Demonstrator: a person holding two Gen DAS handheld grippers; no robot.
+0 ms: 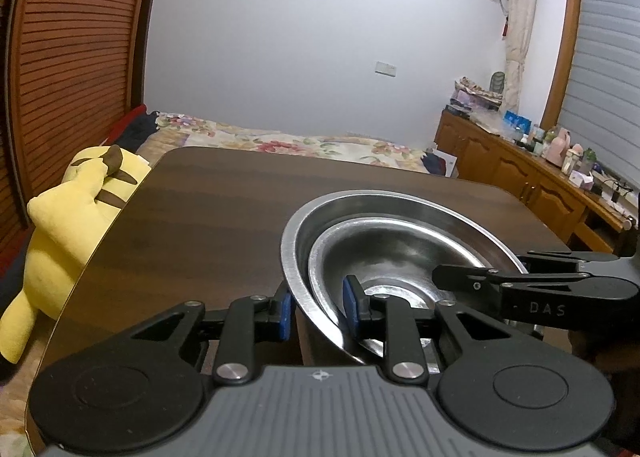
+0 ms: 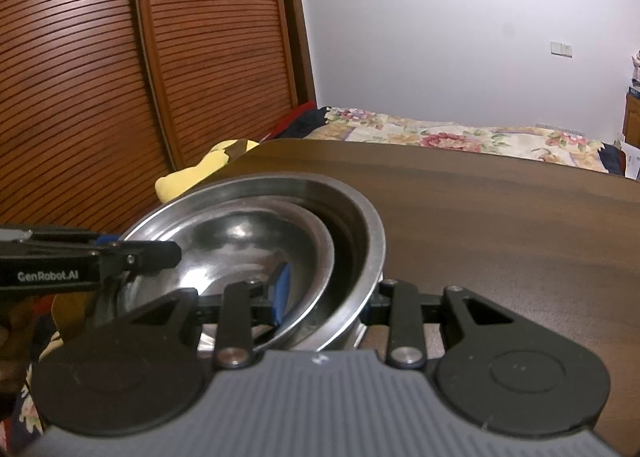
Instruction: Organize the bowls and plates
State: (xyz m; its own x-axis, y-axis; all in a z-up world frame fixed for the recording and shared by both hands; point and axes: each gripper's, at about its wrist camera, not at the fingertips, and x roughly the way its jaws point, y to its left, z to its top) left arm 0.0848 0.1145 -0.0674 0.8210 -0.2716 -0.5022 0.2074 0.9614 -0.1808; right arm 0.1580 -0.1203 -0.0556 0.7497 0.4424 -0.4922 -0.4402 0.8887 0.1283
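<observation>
Two stainless steel bowls are nested, a smaller bowl (image 1: 384, 253) (image 2: 240, 233) inside a larger bowl (image 1: 400, 201) (image 2: 360, 217), over the dark wooden table (image 1: 200, 217) (image 2: 500, 225). My left gripper (image 1: 318, 309) clasps their left rims, with one blue pad (image 1: 285, 315) outside and the other inside. In the right wrist view my left gripper (image 2: 160, 253) enters from the left. My right gripper (image 2: 332, 293) clasps the opposite rims. Its inner blue pad (image 2: 282, 289) shows; the outer finger is hidden behind the wall. I cannot tell whether the bowls touch the table.
A yellow plush toy (image 1: 68, 225) lies past the table's left edge. A bed with a floral cover (image 1: 280, 145) stands beyond the far edge. A louvred wooden wardrobe (image 2: 120, 77) fills the left. A wooden cabinet (image 1: 520, 173) with clutter runs along the right wall.
</observation>
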